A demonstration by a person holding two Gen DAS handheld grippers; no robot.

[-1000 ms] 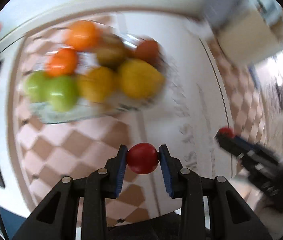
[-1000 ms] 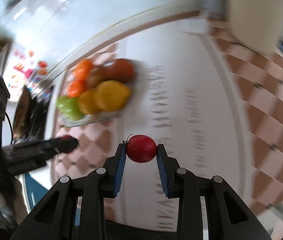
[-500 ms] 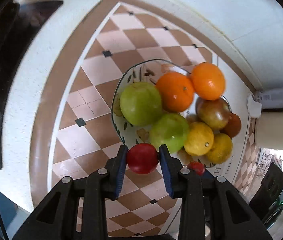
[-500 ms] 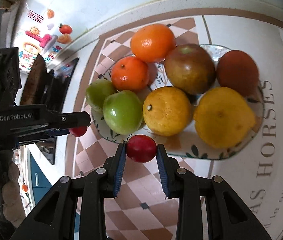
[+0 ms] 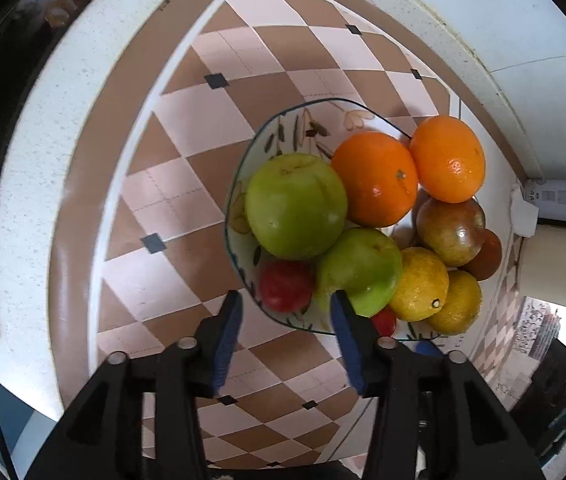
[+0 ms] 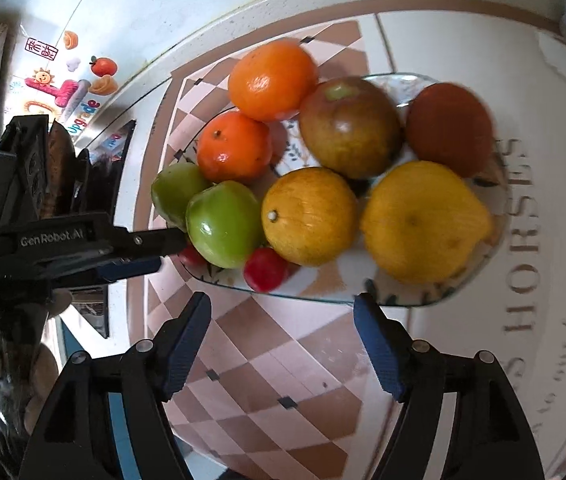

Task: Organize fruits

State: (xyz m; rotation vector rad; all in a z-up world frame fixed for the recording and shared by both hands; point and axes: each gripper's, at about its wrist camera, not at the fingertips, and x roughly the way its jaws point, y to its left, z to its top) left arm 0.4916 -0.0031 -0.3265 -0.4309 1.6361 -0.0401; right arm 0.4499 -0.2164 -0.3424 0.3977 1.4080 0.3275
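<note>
Two small red fruits (image 6: pixel 265 269) lie at the near rim of the glass plate (image 6: pixel 323 298). Behind them sit two green apples (image 6: pixel 223 236), two oranges (image 6: pixel 273 79), two yellow lemons (image 6: pixel 309 216) and two brownish fruits (image 6: pixel 349 126).

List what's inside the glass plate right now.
The glass plate holds two oranges, two green apples, two yellow lemons, two brownish fruits and two small red tomatoes. Anything beneath the pile is hidden.
</note>
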